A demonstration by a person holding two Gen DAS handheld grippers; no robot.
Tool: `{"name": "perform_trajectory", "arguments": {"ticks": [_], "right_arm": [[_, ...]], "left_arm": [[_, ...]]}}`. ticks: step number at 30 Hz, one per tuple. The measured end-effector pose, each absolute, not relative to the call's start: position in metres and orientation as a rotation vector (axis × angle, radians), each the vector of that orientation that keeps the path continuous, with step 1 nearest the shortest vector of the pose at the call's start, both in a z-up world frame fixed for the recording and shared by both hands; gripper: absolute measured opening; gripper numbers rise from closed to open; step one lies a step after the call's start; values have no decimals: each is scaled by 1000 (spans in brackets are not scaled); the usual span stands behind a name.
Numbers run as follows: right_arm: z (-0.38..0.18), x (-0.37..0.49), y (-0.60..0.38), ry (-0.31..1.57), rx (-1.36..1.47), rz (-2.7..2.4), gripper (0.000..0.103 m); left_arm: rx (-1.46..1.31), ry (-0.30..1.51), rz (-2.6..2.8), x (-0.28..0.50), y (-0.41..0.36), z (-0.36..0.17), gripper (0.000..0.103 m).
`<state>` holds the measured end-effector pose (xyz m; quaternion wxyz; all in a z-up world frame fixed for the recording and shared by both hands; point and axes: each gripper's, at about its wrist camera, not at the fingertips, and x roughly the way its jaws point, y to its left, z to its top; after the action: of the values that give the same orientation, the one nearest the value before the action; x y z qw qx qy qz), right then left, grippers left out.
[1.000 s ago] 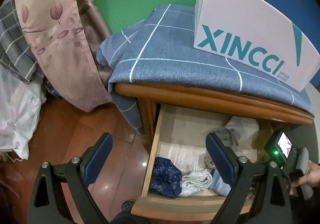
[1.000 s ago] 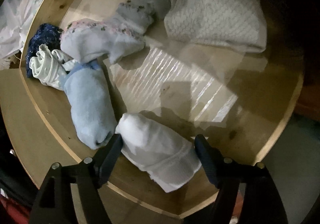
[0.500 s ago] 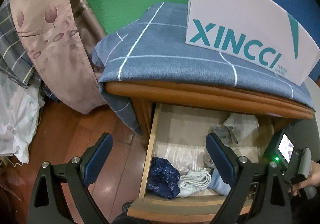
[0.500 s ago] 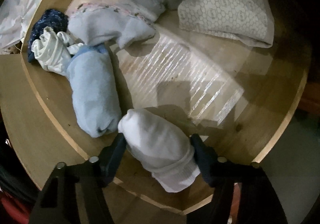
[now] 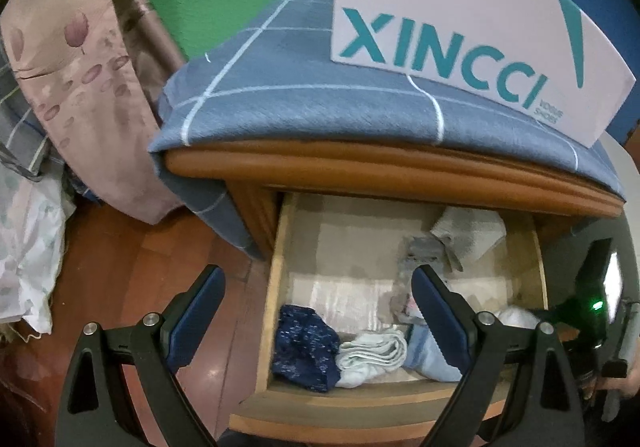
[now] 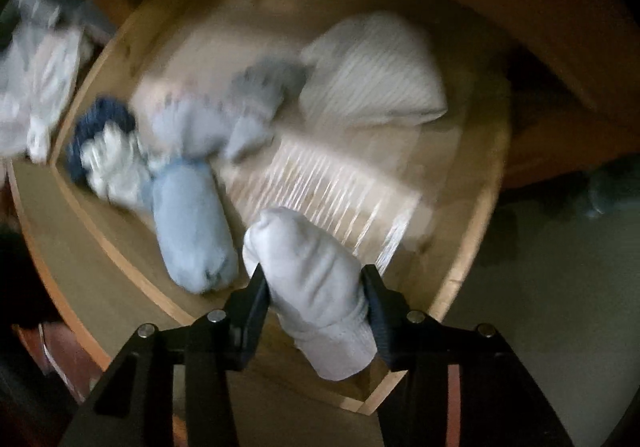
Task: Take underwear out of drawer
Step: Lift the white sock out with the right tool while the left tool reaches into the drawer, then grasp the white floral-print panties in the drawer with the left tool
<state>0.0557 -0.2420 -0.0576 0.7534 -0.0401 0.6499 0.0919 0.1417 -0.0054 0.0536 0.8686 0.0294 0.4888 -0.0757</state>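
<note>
White underwear roll (image 6: 316, 287) sat pinched between the just-closed jaws of the right gripper (image 6: 316, 299), long axis running away over the drawer (image 6: 476, 231); left gripper (image 5: 316, 311) gaped empty.

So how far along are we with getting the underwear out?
Done: the drawer is open. In hand: the right claw has just been closing and now pinches the white roll. Left: carry it clear of the drawer. The left claw hangs open, holding nothing.
</note>
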Motion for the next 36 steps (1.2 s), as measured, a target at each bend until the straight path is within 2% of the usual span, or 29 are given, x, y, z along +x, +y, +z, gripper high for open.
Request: {"name": "perform_trajectory", "arguments": {"ticks": [5, 15, 23, 30, 31, 34, 36], "right_arm": [[-27, 40, -266, 1262, 67, 132, 46], [-11, 41, -290, 1111, 232, 102, 46], [-3, 37, -303, 1047, 332, 120, 46], [-2, 34, -315, 1023, 380, 99, 46], [-2, 34, -316, 1019, 389, 100, 46], [-3, 35, -318, 1016, 411, 99, 46], [-3, 36, -317, 1014, 419, 106, 46]], "left_arm": [[57, 1068, -207, 142, -15, 41, 93], [52, 1187, -320, 144, -45, 4, 93], [151, 1246, -379, 148, -74, -23, 96], [98, 1379, -435, 166, -95, -50, 98], [96, 1360, -412, 166, -97, -51, 100], [84, 1411, -473, 165, -106, -63, 101], [150, 1380, -460, 159, -113, -65, 101]]}}
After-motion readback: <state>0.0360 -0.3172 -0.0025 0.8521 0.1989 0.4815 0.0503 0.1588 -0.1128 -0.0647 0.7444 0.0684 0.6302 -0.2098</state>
